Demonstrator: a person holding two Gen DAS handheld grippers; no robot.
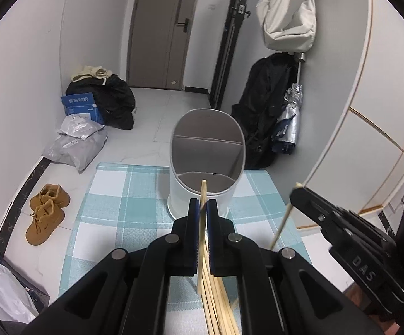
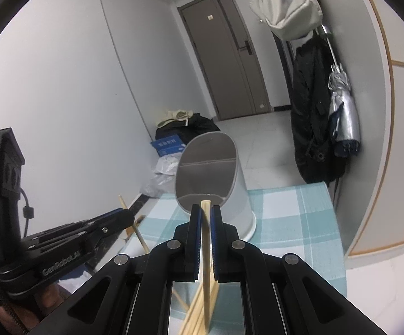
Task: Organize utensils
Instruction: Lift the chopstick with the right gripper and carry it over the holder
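Note:
A white utensil holder (image 1: 185, 192) with a grey divided inside stands on the teal checked tablecloth (image 1: 124, 195), just beyond both grippers. My left gripper (image 1: 202, 202) is shut on one wooden chopstick (image 1: 201, 240), held steeply with its top end near the holder's front rim. Several loose chopsticks (image 1: 218, 310) lie on the cloth beneath it. My right gripper (image 2: 206, 209) is shut on another chopstick (image 2: 206, 240), also close to the holder (image 2: 238, 195). Each gripper shows in the other's view: the right gripper (image 1: 297, 192) at the right, the left gripper (image 2: 128, 216) at the left.
On the floor beyond the table lie brown shoes (image 1: 45, 212), grey parcels (image 1: 76, 142), a blue box (image 1: 82, 109) and a black bag (image 1: 112, 97). A dark coat (image 1: 266, 111), a silver umbrella (image 1: 291, 117) and a white bag (image 1: 288, 16) hang on the right wall.

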